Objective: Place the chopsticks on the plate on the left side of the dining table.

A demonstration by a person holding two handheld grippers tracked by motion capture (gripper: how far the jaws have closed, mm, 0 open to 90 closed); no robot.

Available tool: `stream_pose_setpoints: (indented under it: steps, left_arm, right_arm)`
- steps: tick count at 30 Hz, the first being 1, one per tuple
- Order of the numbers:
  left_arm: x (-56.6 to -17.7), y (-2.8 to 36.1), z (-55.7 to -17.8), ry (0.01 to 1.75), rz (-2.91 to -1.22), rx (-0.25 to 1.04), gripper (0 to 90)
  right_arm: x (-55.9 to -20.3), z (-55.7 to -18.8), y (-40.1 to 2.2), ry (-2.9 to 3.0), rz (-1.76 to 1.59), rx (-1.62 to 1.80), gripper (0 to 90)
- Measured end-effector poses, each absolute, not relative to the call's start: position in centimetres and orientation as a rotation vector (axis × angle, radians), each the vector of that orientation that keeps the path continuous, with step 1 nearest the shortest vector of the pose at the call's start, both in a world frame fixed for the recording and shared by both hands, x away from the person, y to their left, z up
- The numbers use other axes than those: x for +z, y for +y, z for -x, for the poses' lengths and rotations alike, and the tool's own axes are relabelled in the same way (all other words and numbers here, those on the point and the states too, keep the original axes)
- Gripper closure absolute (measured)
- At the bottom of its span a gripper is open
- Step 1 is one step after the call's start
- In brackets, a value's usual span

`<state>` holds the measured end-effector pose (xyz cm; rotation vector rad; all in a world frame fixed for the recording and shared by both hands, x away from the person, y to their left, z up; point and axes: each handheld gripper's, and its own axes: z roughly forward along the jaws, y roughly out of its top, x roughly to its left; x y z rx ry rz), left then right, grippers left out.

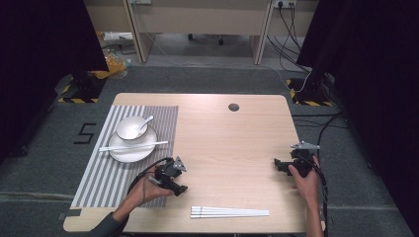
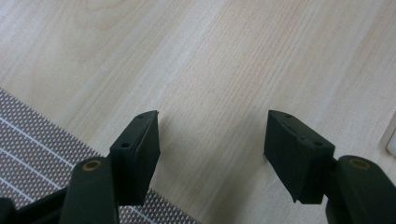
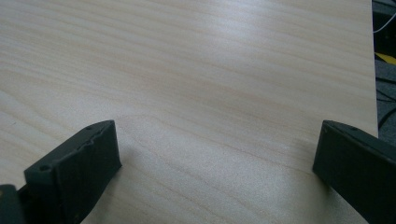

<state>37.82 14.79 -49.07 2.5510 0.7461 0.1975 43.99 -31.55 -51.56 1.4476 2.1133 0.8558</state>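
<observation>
Table-setting job by the look of it, and the step in hand seems to be the left gripper (image 1: pixel 179 183) going for the loose white chopsticks (image 1: pixel 230 213) lying side by side along the near edge of the table (image 1: pixel 232 143). If I were doing this, I'd come at the sticks from above, crosswise to their length, jaws spread just wider than the bundle, and pinch near the middle so they don't seesaw or fan out when lifted. They're thin and slick-looking, so my guess is a grip near one end would let them swing. Right now the left gripper sits just off the corner of the striped placemat (image 1: pixel 101 168), near the sticks but not touching them. In the left gripper view its jaws stand well apart with nothing but bare wood between them, and a sliver of something white shows at the right edge, maybe a stick end, can't say for sure. The right gripper (image 1: pixel 279 165) is parked well apart near the far right side, jaws also spread wide over bare table, holding nothing. Further back the plate (image 1: pixel 129 153) already has a bowl (image 1: pixel 129 128), spoon (image 1: pixel 146 121) and one pair of chopsticks (image 1: pixel 133 146) across it.
</observation>
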Motion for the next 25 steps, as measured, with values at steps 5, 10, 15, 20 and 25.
stream_pose_setpoints:
  steps: [5,10,15,20,25]
  left_arm:
    - [-49.2,15.4,-37.3,0.763,-2.524,0.210,34.4]
    - [-49.5,16.0,-36.8,0.782,-2.484,0.194,32.9]
    - [-49.8,16.4,-36.1,0.791,-2.449,0.210,31.6]
    - [-50.0,16.7,-35.7,0.795,-2.426,0.221,30.8]
    - [-50.2,16.9,-35.3,0.801,-2.395,0.233,30.1]
  right_arm:
    - [-51.6,-44.0,-31.6,2.114,-1.446,0.856,0.6]
    - [-51.6,-44.0,-31.6,2.114,-1.447,0.856,0.6]
    - [-51.6,-44.0,-31.6,2.114,-1.446,0.856,0.7]
    - [-51.6,-44.0,-31.6,2.114,-1.446,0.856,0.6]
    - [-51.6,-44.0,-31.6,2.115,-1.445,0.856,0.6]
